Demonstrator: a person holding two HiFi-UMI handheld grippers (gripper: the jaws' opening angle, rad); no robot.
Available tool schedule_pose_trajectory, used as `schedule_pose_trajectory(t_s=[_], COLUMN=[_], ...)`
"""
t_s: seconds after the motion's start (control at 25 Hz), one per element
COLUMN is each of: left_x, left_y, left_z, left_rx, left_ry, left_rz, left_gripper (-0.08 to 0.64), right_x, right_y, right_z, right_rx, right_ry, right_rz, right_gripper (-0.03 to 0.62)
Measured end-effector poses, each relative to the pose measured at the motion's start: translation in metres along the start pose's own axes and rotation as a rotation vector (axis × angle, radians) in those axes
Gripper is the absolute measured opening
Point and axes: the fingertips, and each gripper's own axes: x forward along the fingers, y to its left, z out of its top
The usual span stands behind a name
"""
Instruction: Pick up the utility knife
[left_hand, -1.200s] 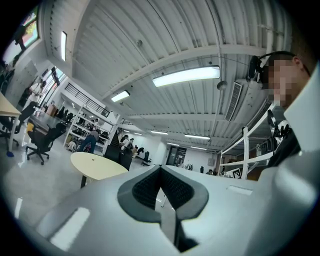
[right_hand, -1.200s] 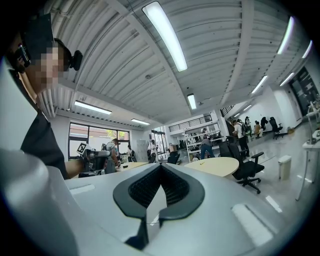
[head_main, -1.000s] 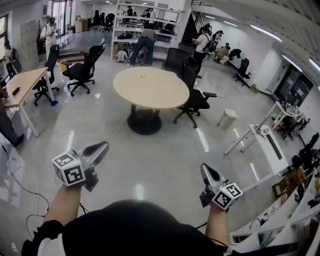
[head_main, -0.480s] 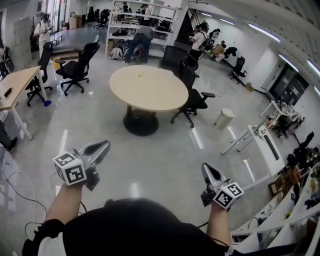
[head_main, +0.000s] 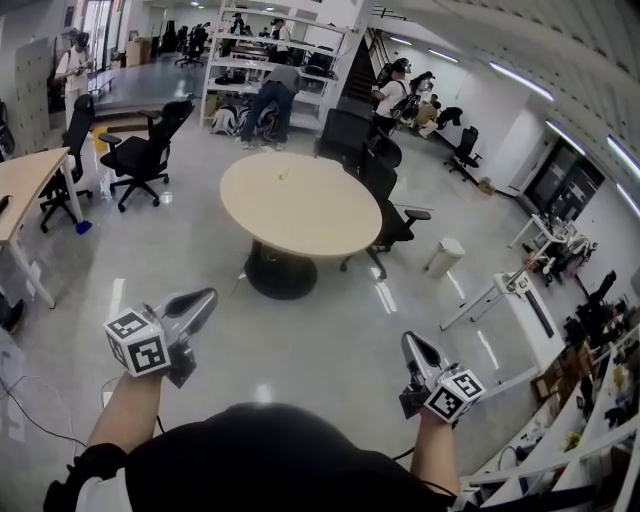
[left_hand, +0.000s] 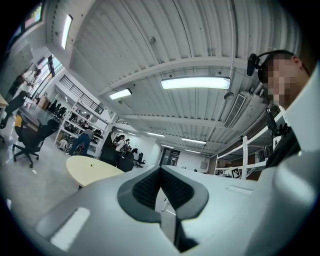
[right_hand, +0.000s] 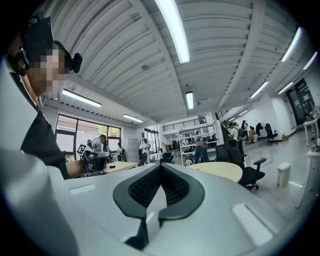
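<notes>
Far ahead on the round beige counter (head_main: 310, 215) sits a small yellowish thing (head_main: 284, 174), probably the utility knife; the empty, pressed-together left tongs (head_main: 207, 296) and right tongs (head_main: 409, 339) must spread first.

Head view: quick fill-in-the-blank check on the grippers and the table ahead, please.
The left gripper has its jaws ____, empty. The right gripper holds ____. A small yellow item lies on the ____ beige table, beyond both grippers.
Missing words: shut; nothing; round.
</notes>
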Motion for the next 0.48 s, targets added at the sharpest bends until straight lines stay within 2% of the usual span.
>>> schedule_pose_trajectory(t_s=[0.2, 0.48], left_x=[-0.007, -0.002], left_y=[0.061, 0.103], left_z=[0.012, 0.007], left_rx=[-0.013, -0.035], left_ry=[0.000, 0.013], left_rz=[0.011, 0.037], left_gripper=[-0.005, -0.005], right_x=[0.063, 0.112], right_y=[0.011, 0.006], right_z=[-0.004, -0.011], right_rx=[0.011, 0.016], right_ry=[0.012, 0.048], right_rz=[0.008, 0.034], right_gripper=[0.014, 0.014])
